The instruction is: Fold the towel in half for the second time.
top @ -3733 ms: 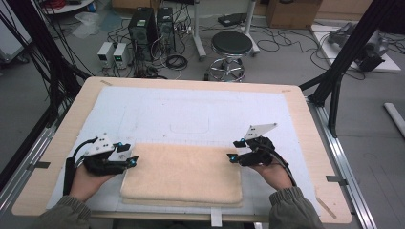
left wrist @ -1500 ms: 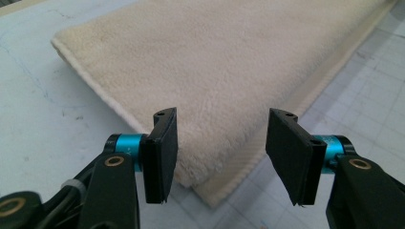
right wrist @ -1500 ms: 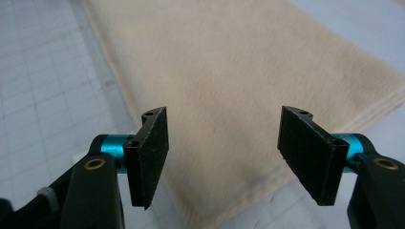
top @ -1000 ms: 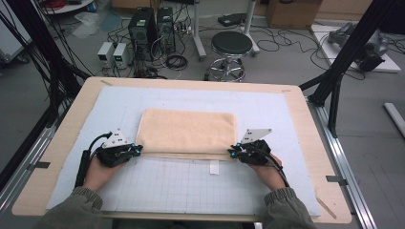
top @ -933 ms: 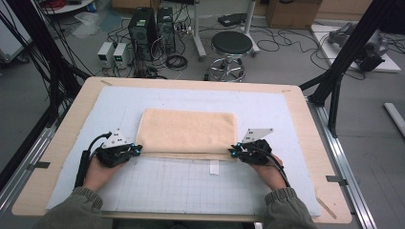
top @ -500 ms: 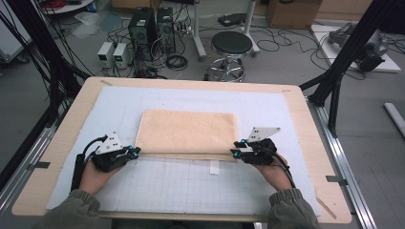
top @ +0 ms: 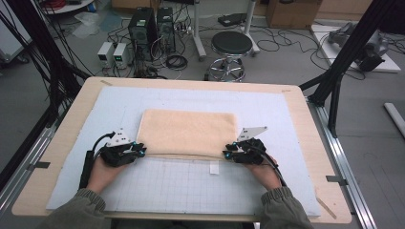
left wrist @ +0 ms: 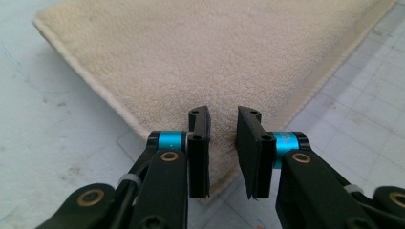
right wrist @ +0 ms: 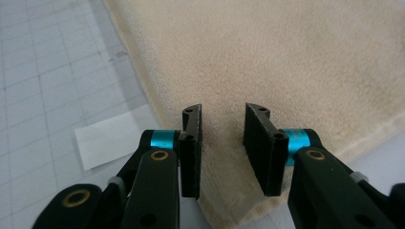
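A beige towel (top: 188,131) lies folded flat on the white grid mat (top: 191,195). My left gripper (top: 142,149) rests at the towel's near left corner. In the left gripper view my left gripper (left wrist: 223,112) has just been opening; its jaws stand a little apart over the towel corner (left wrist: 215,57), pinching nothing. My right gripper (top: 226,153) sits at the near right corner. In the right gripper view my right gripper (right wrist: 223,110) has just been closing a little, and its pads stand apart above the towel (right wrist: 286,62) without pressing on it.
The mat covers a wooden table (top: 40,191). A small white label (top: 214,168) lies on the mat just in front of the towel, left of my right gripper, and is the white label (right wrist: 110,138) in the right gripper view. A stool (top: 231,45) and computers stand beyond the table.
Since the oldest frame the towel has been folded away from the person and now lies farther back. In the last second both hands stay at its near corners, with the jaws let go of the edge.
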{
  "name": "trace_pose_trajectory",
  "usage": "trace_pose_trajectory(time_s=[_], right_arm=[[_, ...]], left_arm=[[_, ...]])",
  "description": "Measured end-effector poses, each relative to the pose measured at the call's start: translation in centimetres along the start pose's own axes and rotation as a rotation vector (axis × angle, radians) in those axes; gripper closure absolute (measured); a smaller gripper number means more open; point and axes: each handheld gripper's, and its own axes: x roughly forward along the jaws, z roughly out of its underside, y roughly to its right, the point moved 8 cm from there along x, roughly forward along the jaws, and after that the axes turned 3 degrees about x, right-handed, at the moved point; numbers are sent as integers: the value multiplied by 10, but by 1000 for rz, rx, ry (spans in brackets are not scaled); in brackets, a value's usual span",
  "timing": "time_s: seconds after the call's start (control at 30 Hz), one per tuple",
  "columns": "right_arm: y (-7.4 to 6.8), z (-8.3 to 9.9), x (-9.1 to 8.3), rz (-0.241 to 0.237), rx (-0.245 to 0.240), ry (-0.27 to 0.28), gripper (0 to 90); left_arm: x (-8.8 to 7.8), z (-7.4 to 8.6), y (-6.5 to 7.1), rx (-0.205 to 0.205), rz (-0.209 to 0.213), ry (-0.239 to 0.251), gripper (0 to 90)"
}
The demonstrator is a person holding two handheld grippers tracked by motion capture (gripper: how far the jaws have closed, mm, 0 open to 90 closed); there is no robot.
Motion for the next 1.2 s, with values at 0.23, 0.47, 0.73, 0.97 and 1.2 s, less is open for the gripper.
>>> trace_pose_trajectory(time_s=[0.23, 0.47, 0.73, 0.97, 1.2], right_arm=[[0, -1, -4, 5, 42, 36, 540], [1, -4, -12, 44, 94, 73, 303], [1, -4, -20, 79, 122, 101, 187], [-6, -5, -21, 88, 96, 92, 157], [-9, -5, -26, 97, 102, 101, 127]], left_arm=[[-2, -2, 3, -22, 4, 17, 667], [-13, -10, 6, -53, -4, 62, 515], [-21, -17, 10, -70, -18, 94, 328], [-25, -19, 10, -71, -27, 104, 234], [-26, -19, 11, -80, -32, 108, 189]])
